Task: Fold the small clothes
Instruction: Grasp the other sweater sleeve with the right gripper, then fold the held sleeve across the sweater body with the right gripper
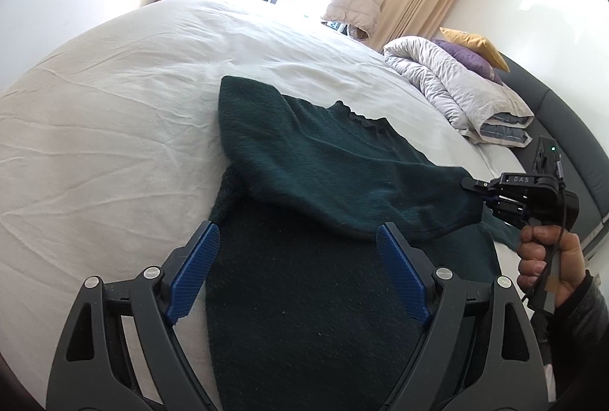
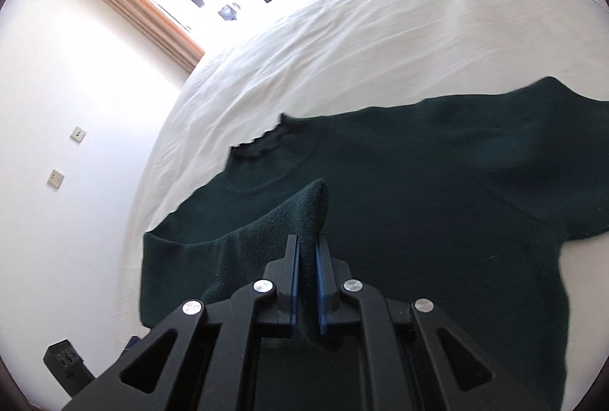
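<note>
A dark green knit sweater (image 1: 323, 163) lies on the white bed sheet (image 1: 114, 106), one sleeve folded across its body. My left gripper (image 1: 297, 243) is open and empty, its blue pads on either side of the sweater's lower body. My right gripper (image 2: 306, 243) is shut on a raised fold of the sweater (image 2: 418, 182) at a sleeve edge and lifts it a little. In the left wrist view the right gripper (image 1: 472, 184) pinches the sweater's right edge, held by a hand (image 1: 548, 258).
A rolled white duvet (image 1: 456, 87) with purple and yellow pillows (image 1: 475, 49) lies at the bed's head against a grey headboard (image 1: 563, 114). A beige jacket (image 1: 356, 7) hangs by the bright window. A white wall (image 2: 57, 106) with sockets stands past the bed's edge.
</note>
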`<state>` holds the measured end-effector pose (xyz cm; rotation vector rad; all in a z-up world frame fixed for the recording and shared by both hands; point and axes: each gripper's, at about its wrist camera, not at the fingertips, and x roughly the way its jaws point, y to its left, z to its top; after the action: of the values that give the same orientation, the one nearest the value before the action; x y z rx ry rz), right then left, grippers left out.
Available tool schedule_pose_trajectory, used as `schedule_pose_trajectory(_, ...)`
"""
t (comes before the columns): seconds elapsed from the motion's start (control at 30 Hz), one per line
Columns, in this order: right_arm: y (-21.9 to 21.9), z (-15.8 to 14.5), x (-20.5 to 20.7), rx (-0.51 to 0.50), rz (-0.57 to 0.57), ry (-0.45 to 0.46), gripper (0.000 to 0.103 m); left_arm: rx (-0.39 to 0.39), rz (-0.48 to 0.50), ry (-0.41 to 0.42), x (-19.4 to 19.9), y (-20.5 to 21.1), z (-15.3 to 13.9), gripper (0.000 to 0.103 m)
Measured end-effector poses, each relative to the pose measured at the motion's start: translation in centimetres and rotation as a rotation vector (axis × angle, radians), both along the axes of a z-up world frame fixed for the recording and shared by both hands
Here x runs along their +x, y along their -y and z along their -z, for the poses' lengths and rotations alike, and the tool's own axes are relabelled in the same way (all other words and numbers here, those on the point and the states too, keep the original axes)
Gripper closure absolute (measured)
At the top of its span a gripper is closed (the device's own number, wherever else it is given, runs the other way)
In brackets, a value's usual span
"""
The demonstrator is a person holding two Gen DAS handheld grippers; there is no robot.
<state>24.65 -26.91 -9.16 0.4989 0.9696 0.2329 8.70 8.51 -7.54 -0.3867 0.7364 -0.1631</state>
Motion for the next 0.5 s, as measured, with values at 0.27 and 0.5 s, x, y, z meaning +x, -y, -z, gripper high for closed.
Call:
schedule_pose_trajectory(0.27, 1.1, 1.6, -0.1, -0.038, 0.012, -0.013, 0.094, 0.042, -0.032, 0.031, 1.5, -1.0, -1.5, 0.018)
schedule_pose_trajectory(0.5, 1.6, 0.4, 1.3, -0.070, 0.015, 0.012, 0.094, 0.047, -0.067, 0.033, 3.0, -2.1, -2.2, 0.018)
